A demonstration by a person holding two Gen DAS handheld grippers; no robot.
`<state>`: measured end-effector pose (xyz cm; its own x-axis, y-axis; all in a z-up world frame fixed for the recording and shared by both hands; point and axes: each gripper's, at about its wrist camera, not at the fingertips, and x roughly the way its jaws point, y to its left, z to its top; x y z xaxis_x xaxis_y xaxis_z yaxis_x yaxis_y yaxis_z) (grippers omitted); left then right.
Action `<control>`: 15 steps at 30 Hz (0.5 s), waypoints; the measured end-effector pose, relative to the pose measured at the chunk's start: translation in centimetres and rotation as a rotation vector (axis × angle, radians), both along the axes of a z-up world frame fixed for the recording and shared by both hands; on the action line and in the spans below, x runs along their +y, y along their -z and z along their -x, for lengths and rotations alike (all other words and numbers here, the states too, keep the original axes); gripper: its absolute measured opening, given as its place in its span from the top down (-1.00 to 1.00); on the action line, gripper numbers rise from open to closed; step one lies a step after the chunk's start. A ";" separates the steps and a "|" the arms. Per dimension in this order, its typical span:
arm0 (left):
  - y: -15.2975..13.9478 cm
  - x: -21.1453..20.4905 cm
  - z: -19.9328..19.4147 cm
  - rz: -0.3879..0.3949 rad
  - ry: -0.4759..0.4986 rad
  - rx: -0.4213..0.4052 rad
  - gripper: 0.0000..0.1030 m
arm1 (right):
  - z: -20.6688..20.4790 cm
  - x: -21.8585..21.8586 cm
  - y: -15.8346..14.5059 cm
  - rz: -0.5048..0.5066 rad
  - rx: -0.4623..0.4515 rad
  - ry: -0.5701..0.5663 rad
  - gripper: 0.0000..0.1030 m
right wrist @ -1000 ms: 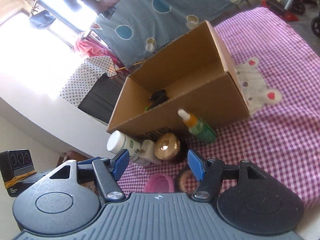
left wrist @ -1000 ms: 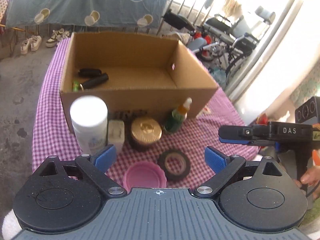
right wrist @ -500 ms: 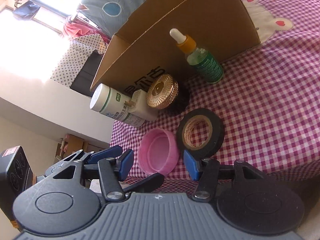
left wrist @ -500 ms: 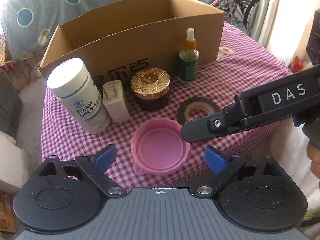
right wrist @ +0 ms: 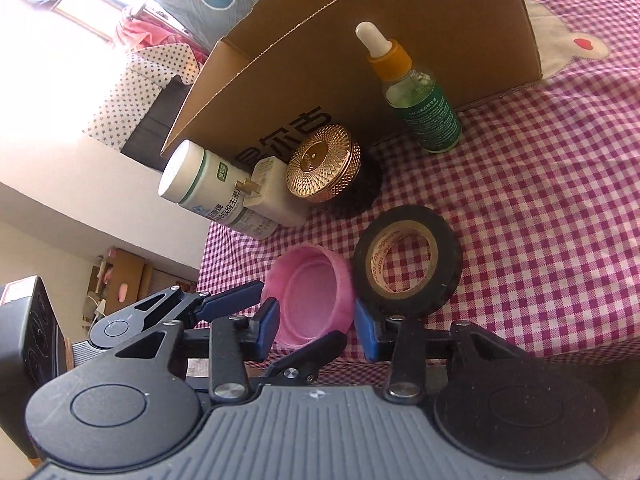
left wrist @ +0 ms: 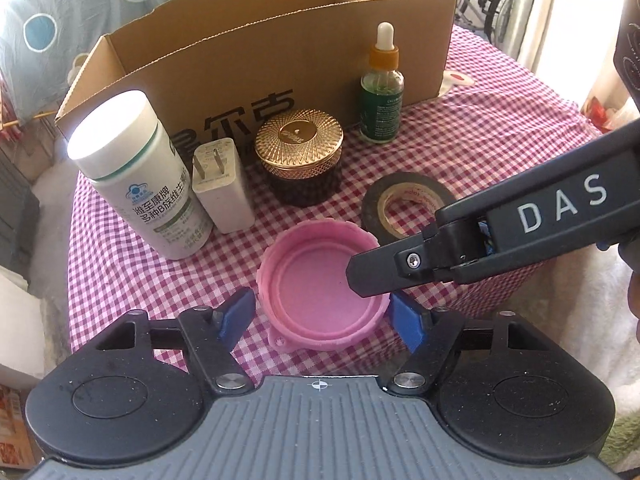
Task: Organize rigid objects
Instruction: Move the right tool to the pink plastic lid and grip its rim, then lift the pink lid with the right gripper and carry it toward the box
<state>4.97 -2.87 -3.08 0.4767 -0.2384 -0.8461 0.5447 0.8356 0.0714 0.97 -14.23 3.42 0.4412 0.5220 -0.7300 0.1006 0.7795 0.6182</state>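
A pink plastic lid (left wrist: 316, 292) lies open side up near the front edge of the checked table. My left gripper (left wrist: 322, 320) straddles it with its jaws closing; both blue pads stand just off the rim, with no clear pressure on it. My right gripper (right wrist: 316, 330) comes in from the right with its jaws closing too. The pink lid (right wrist: 316, 296) lies just beyond its pads, and its finger (left wrist: 384, 272) reaches over the lid's right rim. A black tape roll (left wrist: 404, 204) lies flat right beside the lid.
Behind the lid stand a white pill bottle (left wrist: 140, 176), a white plug adapter (left wrist: 222, 188), a gold-lidded jar (left wrist: 300, 156) and a green dropper bottle (left wrist: 380, 96). An open cardboard box (left wrist: 280, 40) stands behind them. The table edge (left wrist: 480, 300) lies close on the right.
Both grippers have come down and closer to the pink lid, and both pairs of jaws have narrowed. The right gripper's finger has moved in over the lid's rim.
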 end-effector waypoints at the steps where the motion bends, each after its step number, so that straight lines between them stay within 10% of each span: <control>1: 0.2 -0.1 0.0 -0.004 0.001 0.001 -0.41 | -0.1 0.2 0.2 0.001 0.003 -0.001 0.30; 15: -0.1 -0.4 1.2 -0.043 0.002 -0.077 -0.36 | -0.4 1.7 1.3 0.036 -0.016 0.004 0.48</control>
